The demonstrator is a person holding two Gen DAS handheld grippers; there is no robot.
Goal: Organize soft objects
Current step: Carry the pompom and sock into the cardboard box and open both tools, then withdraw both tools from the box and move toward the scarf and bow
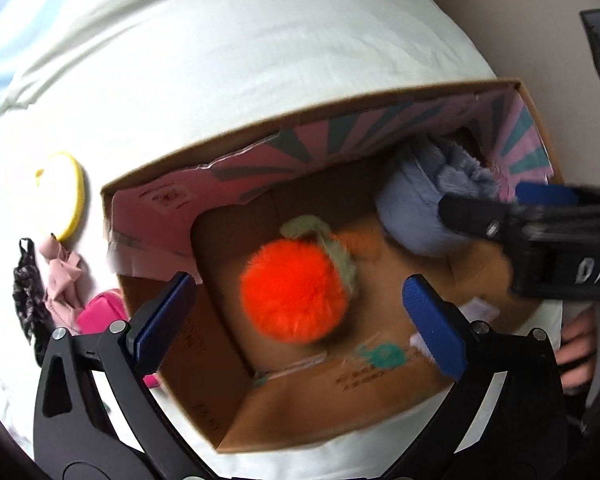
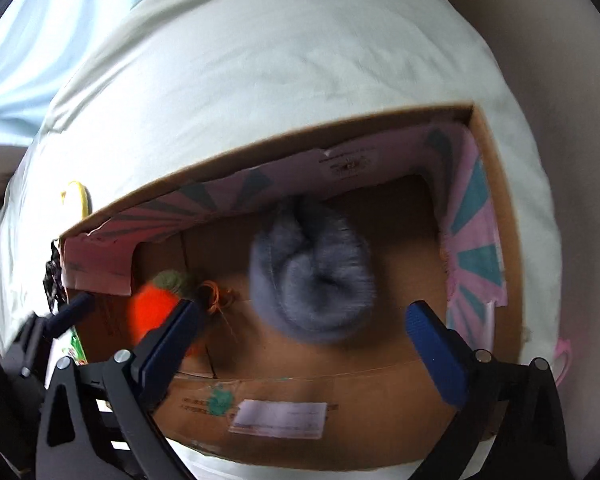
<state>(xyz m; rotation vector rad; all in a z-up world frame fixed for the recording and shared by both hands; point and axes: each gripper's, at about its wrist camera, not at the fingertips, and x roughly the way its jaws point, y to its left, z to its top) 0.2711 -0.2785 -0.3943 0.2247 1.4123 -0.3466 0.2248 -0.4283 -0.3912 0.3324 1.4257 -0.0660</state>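
Note:
An open cardboard box sits on a white bed. Inside lie a fuzzy orange pom-pom toy with a green top and a grey-blue fluffy bundle. My left gripper is open over the box, its fingers apart on either side of the orange toy, which looks blurred and free of them. My right gripper is open above the grey-blue bundle, which is blurred and free of the fingers. The orange toy shows at the left in the right wrist view. The box fills that view.
On the bed left of the box lie a yellow-rimmed round object, a pale pink cloth, a dark patterned fabric and a bright pink item. The box has pink and teal patterned inner flaps. A pink item lies right of the box.

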